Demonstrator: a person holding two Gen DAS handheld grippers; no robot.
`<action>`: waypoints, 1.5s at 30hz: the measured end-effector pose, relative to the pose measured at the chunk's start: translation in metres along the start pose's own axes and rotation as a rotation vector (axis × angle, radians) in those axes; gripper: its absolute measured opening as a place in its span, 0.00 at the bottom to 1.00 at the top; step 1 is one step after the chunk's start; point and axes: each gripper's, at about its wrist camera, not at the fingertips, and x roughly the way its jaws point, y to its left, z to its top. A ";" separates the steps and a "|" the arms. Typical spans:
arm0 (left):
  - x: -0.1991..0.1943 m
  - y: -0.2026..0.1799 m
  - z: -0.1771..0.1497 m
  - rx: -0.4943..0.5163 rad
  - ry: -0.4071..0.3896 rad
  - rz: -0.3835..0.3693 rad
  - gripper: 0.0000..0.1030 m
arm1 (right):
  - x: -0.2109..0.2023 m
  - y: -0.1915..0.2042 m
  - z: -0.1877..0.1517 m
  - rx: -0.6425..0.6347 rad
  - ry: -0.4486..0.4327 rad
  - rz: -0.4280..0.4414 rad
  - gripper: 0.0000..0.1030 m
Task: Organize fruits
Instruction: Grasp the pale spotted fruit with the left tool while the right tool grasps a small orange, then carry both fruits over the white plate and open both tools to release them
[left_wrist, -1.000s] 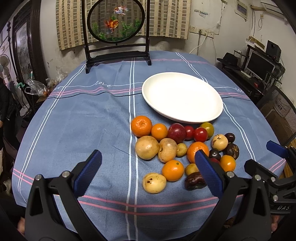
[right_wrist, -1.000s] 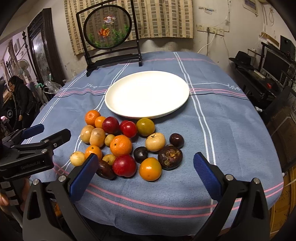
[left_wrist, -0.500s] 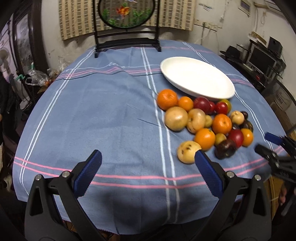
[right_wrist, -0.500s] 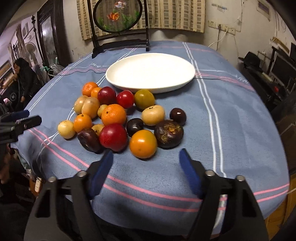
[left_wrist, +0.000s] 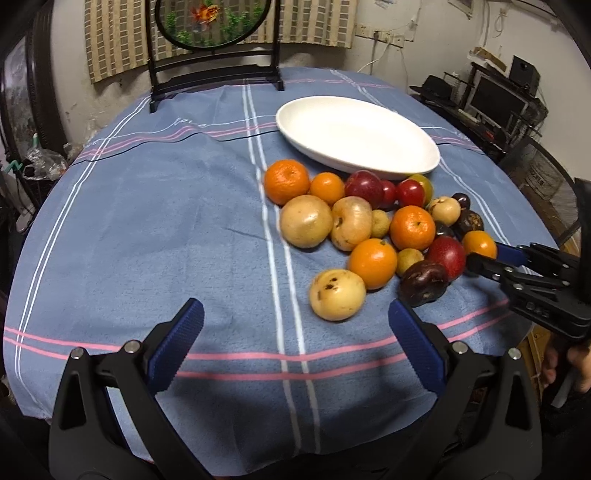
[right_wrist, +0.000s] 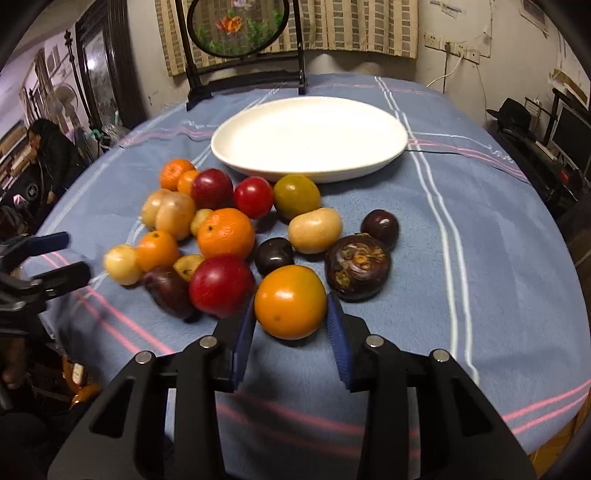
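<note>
A heap of fruit (left_wrist: 373, 225) lies on the blue striped cloth in front of an empty white plate (left_wrist: 356, 134), also seen in the right wrist view (right_wrist: 310, 136). My right gripper (right_wrist: 290, 321) is closing on the nearest orange-yellow fruit (right_wrist: 290, 301) at the heap's front, and both blue pads touch its sides. From the left wrist view the right gripper (left_wrist: 487, 258) reaches that fruit (left_wrist: 479, 243) from the right. My left gripper (left_wrist: 295, 314) is open over bare cloth, with a spotted yellow fruit (left_wrist: 337, 294) just ahead of its right finger.
A framed round fish screen (left_wrist: 210, 22) stands at the table's far edge. A dark mangosteen (right_wrist: 357, 266) and a red fruit (right_wrist: 221, 284) flank the gripped fruit closely. A seated person (right_wrist: 48, 158) is off the table's left side. Shelves with electronics (left_wrist: 498, 99) stand to the right.
My right gripper sank toward the heap and its jaws came together from wide apart onto the orange-yellow fruit. My left gripper came lower, still open.
</note>
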 end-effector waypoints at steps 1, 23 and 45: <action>0.001 -0.002 0.000 0.009 -0.004 -0.009 0.95 | -0.008 -0.002 -0.002 -0.001 -0.011 -0.012 0.38; 0.014 -0.015 0.010 0.041 -0.012 -0.126 0.37 | -0.013 -0.013 -0.005 0.049 -0.007 0.035 0.38; 0.207 -0.014 0.270 -0.067 0.156 -0.111 0.38 | 0.178 -0.053 0.231 -0.091 0.140 0.046 0.38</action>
